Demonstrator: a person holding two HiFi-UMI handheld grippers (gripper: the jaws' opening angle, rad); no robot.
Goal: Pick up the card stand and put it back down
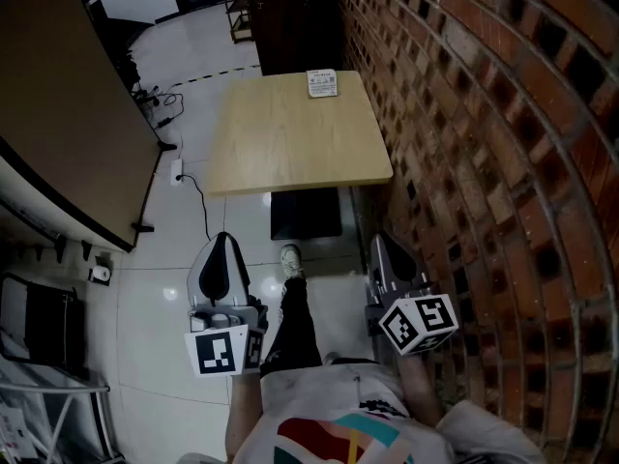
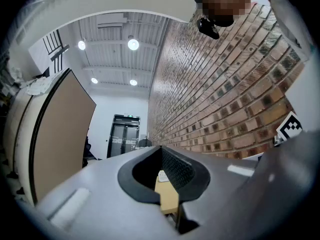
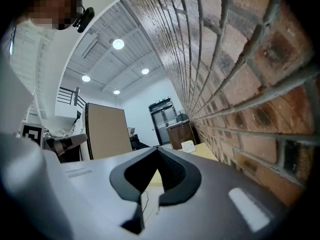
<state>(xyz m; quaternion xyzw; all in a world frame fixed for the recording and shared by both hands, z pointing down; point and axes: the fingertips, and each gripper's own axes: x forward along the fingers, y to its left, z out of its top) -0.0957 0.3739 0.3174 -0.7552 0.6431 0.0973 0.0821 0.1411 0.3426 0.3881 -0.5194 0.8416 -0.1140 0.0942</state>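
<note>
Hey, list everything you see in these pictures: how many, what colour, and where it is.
table: one, light wood, ahead, against the wall
card stand: one, white, at the table's far edge near the wall
brick wall: one, red-brown, along the right
panel: one, brown with a dark edge, standing at left
cabinet: one, dark, beyond the table
power strip: one, white with black cables, on the floor left of the table
floor: white, glossy tiles
leg: one, dark trousers, between the grippers
left gripper: one, grey, jaws shut, empty
right gripper: one, grey, jaws shut, empty
</note>
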